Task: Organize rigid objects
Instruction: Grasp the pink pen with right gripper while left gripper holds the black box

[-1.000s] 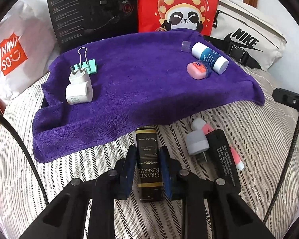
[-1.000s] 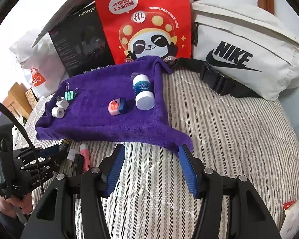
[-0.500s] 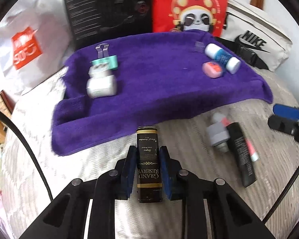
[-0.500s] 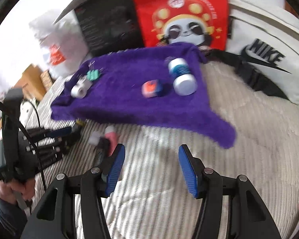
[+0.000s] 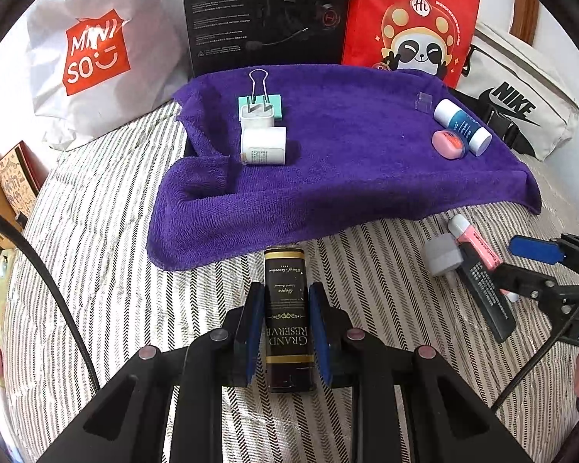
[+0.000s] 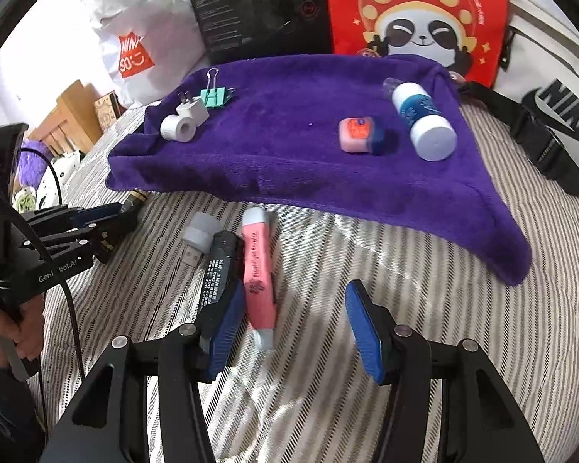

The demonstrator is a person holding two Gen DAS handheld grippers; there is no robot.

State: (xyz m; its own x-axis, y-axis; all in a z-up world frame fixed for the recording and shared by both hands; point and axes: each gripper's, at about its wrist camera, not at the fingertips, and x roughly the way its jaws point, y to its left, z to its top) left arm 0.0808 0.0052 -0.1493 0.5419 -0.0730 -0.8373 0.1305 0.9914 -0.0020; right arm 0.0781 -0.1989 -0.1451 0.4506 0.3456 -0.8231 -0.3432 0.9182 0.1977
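The left hand-held gripper [image 5: 285, 332] is pinching a black "Grand Reserve" tin [image 5: 287, 316] just off the near edge of the purple towel [image 5: 347, 177] on the striped bed [image 5: 96, 231]; it looks bound for the towel, so the next move is forward and a release there. The right hand-held gripper [image 6: 297, 328], spread and empty, has dropped toward the pink highlighter [image 6: 256, 270] beside the black stick [image 6: 218, 266], much nearer than a second ago.
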